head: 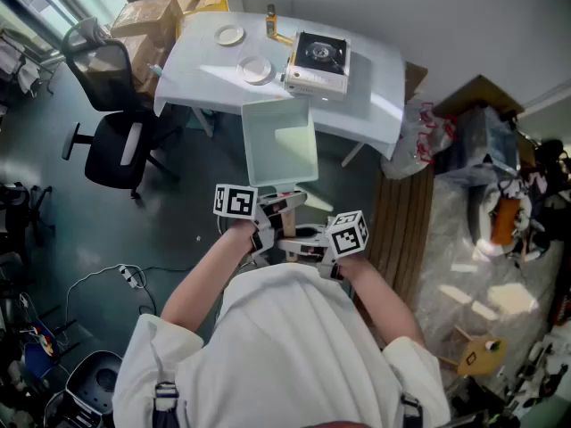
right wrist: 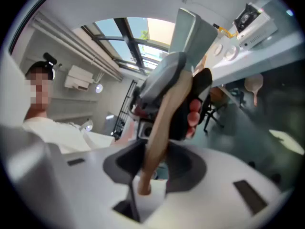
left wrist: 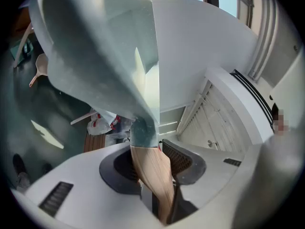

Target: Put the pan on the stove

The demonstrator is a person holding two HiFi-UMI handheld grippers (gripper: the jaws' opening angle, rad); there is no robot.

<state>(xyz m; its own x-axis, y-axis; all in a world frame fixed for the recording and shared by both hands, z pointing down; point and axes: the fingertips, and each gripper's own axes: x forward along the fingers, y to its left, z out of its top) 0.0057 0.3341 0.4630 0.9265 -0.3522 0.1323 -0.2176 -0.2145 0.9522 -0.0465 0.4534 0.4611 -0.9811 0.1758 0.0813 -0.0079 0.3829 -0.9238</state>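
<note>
A square pale-green pan [head: 279, 141] with a wooden handle [head: 284, 205] hangs in the air over the floor, short of the white table [head: 379, 105]. Both grippers grip that handle close to my body. The left gripper [head: 270, 218] is shut on the handle [left wrist: 151, 173] near the pan's body [left wrist: 100, 46]. The right gripper [head: 306, 239] is shut on the handle's end [right wrist: 162, 123], with the pan [right wrist: 190, 30] beyond it. The portable gas stove [head: 318, 62] sits on the table's far right part and also shows as the stove [right wrist: 251, 19] in the right gripper view.
On the table left of the stove lie two small white dishes [head: 229, 35] [head: 255, 69] and a bottle [head: 270, 20]. A black office chair [head: 114, 123] and cardboard boxes [head: 147, 20] stand at the left. Wooden slats [head: 406, 212] and plastic-wrapped clutter [head: 486, 212] fill the right.
</note>
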